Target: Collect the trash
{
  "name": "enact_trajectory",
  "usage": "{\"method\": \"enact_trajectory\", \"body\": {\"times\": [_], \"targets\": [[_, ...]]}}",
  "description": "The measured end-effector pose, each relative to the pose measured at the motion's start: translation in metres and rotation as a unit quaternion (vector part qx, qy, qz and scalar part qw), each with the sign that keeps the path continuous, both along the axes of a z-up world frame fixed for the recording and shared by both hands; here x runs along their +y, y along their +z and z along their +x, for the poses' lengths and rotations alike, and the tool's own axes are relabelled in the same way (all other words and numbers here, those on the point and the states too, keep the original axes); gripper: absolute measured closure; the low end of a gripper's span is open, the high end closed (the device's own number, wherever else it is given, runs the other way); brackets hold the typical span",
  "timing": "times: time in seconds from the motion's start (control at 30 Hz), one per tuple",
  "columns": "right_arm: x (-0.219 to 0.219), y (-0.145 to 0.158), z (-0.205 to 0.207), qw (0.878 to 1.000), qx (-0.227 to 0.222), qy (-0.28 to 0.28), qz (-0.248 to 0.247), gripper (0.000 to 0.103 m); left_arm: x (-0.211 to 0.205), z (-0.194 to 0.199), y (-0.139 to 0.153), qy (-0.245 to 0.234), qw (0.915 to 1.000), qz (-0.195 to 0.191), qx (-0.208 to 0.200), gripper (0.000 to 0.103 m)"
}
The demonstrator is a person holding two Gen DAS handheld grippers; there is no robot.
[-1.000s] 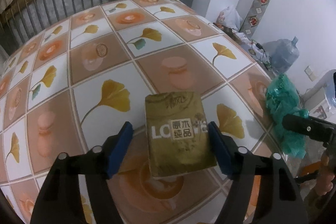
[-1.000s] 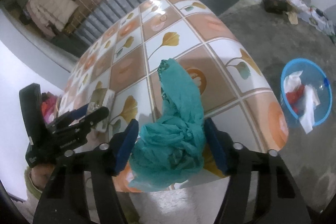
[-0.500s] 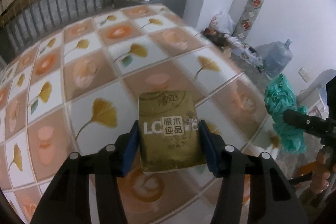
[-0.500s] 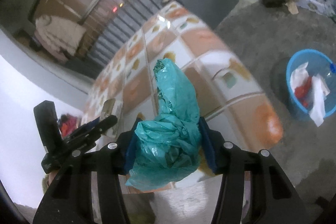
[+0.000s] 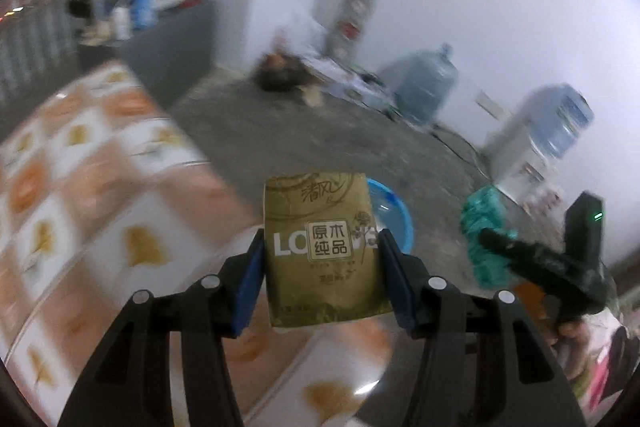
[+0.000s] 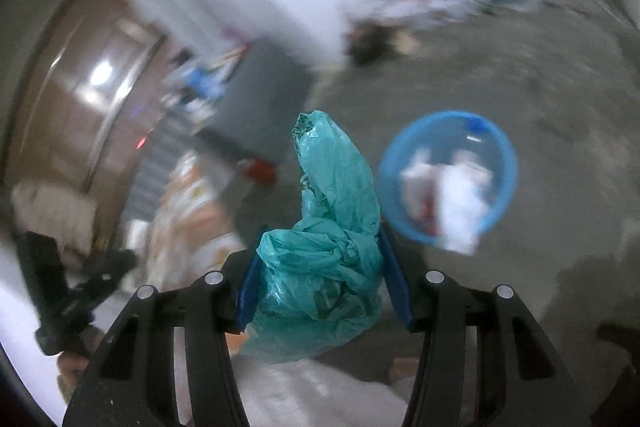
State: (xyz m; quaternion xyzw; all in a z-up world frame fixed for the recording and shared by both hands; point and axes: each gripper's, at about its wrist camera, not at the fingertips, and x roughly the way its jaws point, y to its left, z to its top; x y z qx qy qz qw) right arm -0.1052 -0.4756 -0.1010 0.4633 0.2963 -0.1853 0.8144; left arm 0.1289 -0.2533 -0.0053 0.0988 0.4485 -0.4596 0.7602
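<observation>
Left wrist view: a gold tissue pack (image 5: 325, 251) printed with white letters sits upright between the blue pads of the left tongs (image 5: 322, 281), which are closed about halfway and press on both of its sides, holding it clear of the patterned surface (image 5: 120, 227) below and to the left. Just behind the pack, the rim of a blue basin (image 5: 394, 211) shows on the grey floor (image 5: 320, 139). To the right, the right tongs (image 5: 500, 247) appear from the side with teal plastic at their tip.

In the right wrist view, the right tongs (image 6: 320, 287) are likewise about half closed, their pads squeezing a crumpled teal plastic bag (image 6: 328, 247) whose loose end stands up beyond the fingertips. To the right of the bag and farther off, the blue basin (image 6: 506, 163) rests on the floor with white and red scraps inside. At far left the left tongs (image 6: 100, 271) are a dark blur beside the surface's edge.
</observation>
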Motion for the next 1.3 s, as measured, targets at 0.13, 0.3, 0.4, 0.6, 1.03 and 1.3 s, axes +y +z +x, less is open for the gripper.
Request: {"method": "enact_trajectory", "body": {"times": [0.13,0.3,0.4,0.6,1.03,1.3], "targets": [[-0.027,-0.041,-0.007,0.998,0.021,-0.035,0.038,0.053,-0.083,0.004,-0.030,-0.053,0.9970,0.044,0.034,0.049],[-0.064,-0.079,0.027,0.997,0.028,-0.034,0.066,0.052,-0.170,0.007,-0.073,-0.093,0.9892,0.112,0.017,0.049],[-0.085,-0.098,0.041,0.996,0.024,-0.042,0.070,0.045,-0.206,0.006,-0.097,-0.106,0.9854,0.133,-0.008,0.037],[-0.109,-0.157,0.068,0.991,0.088,-0.046,0.085,0.029,-0.226,0.016,-0.131,-0.095,0.9807,0.165,-0.045,0.016],[-0.075,-0.142,0.040,0.993,0.108,-0.005,0.038,0.055,-0.139,0.017,-0.057,-0.074,0.9956,0.054,-0.022,0.016],[-0.004,-0.046,0.032,0.989,0.075,0.076,-0.100,0.028,-0.015,0.001,0.012,0.018,0.9981,-0.027,-0.052,0.006]]}}
